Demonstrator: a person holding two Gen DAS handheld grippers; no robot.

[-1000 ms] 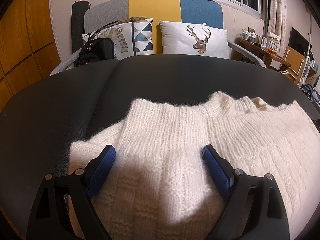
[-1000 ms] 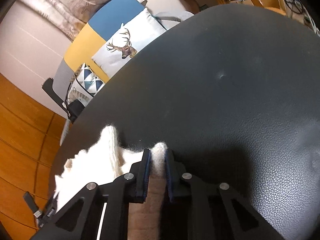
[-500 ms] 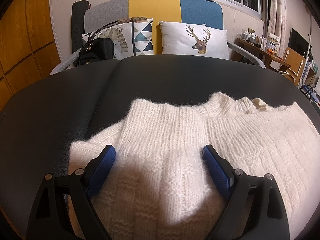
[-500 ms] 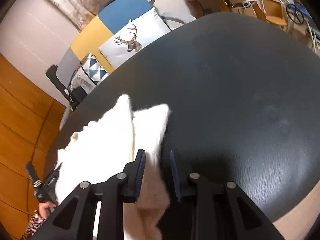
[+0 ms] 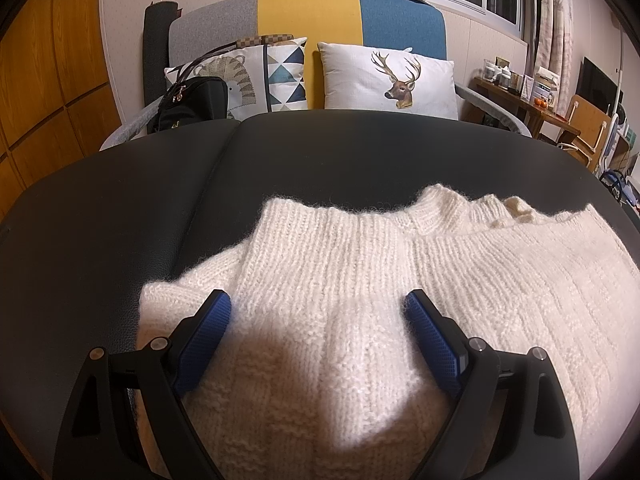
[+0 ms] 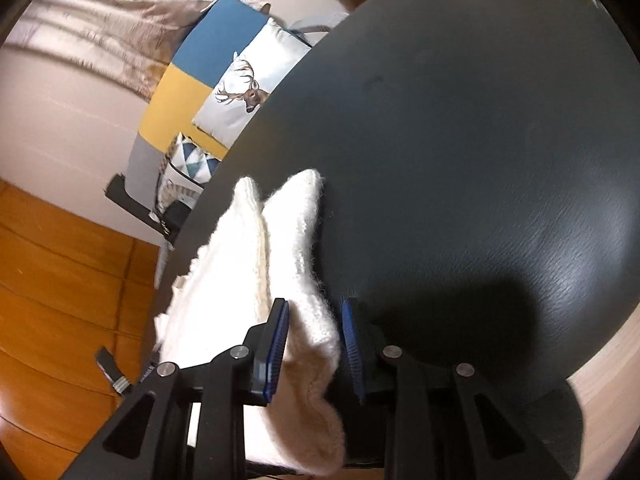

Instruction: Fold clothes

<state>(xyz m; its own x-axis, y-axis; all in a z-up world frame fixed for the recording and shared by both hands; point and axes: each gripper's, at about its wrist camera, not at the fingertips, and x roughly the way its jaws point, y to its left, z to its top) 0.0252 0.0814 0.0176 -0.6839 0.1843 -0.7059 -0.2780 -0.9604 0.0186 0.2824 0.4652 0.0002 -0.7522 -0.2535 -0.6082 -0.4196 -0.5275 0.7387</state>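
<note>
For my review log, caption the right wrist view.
Right gripper, jaws just opened, straddles an edge of the white knit sweater on the black table.

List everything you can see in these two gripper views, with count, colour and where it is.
Fluffy knitted sweater: one, cream white, lying on the table under both grippers.
Round leather-look table: one, black, fills the foreground.
Colour-block sofa: one, grey, yellow and blue, behind the table.
Deer-print cushion: one, white, on the sofa, right side.
Triangle-pattern cushion: one, white and blue, on the sofa, left side.
Handbag: one, black, at the sofa's left end.
Left gripper: black with blue pads, open wide over the sweater.
Right gripper: jaws just opening, sweater edge loose between them.
</note>
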